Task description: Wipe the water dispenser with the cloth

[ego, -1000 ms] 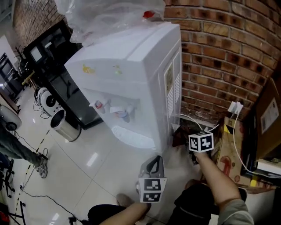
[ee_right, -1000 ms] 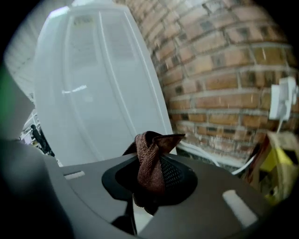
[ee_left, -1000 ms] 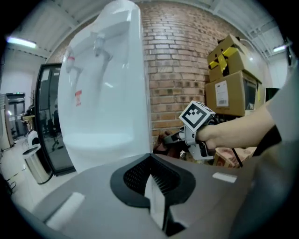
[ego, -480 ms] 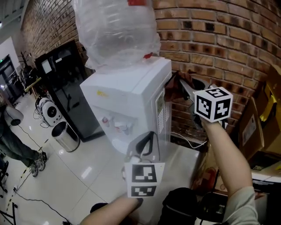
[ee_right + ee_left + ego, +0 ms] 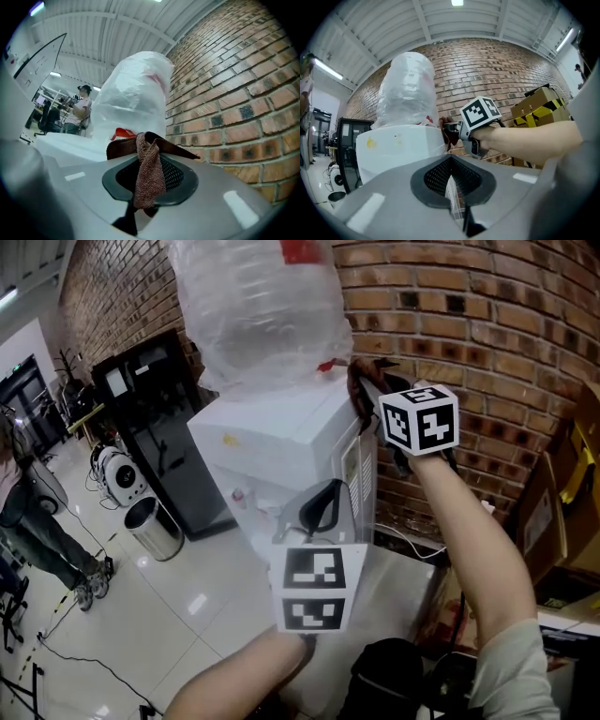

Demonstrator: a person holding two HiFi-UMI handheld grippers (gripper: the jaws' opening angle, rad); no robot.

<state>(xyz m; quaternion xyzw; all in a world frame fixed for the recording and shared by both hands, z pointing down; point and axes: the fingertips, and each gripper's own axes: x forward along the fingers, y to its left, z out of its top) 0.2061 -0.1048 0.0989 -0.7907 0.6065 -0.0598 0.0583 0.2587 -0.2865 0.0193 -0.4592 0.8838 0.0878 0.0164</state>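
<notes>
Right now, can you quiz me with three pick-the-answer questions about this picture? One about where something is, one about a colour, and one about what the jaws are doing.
1. Where is the plastic-wrapped bottle?
A) on the floor
B) on top of the water dispenser
C) inside a cardboard box

2. What colour is the cloth?
A) brown
B) yellow
C) blue

3. What are the right gripper's jaws doing?
A) standing wide open and empty
B) shut on a cup
C) shut on the cloth

Answers:
1 B, the bottle stands on the white dispenser's top.
2 A, the cloth hangs brown in the right gripper view.
3 C, the jaws pinch the cloth between them.
</notes>
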